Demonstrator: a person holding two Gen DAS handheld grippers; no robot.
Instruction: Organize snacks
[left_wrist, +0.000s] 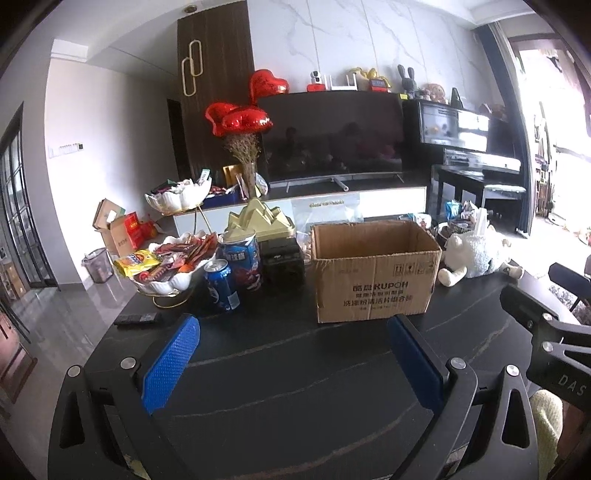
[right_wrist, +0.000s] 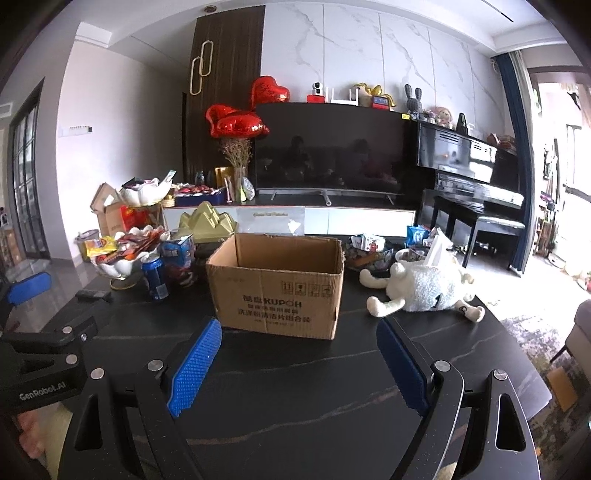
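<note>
Both grippers hover low over the dark marble-look table (left_wrist: 295, 387), side by side, nothing in either.

Left gripper (left_wrist: 291, 365): blue pads spread wide, empty. Right gripper (right_wrist: 301, 367): same — pads wide apart, empty. Each shows at the edge of the other's view.

Cardboard box (right_wrist: 275, 291) stands open-topped mid-table, just ahead of both grippers, printed side facing them. No contents visible from this angle.

Snacks sit left of the box: a white tiered bowl stand (left_wrist: 173, 280) with its lower bowl heaped with red and yellow snack packets (left_wrist: 166, 258); the upper bowl (left_wrist: 181, 195) also holds wrappers. Next to it, a blue soda can (left_wrist: 221, 284) stands upright, touching or nearly touching a taller blue canister (left_wrist: 242, 258) behind it. A black box (left_wrist: 282, 258) sits between canister and cardboard box, with a gold peaked ornament (left_wrist: 258, 219) behind.

Right of the box: a white plush sheep (right_wrist: 424, 286) lies on the table, with more snack bags and bowls (right_wrist: 369, 247) behind it.

A black remote (left_wrist: 136, 318) lies flat near the left table edge.
</note>
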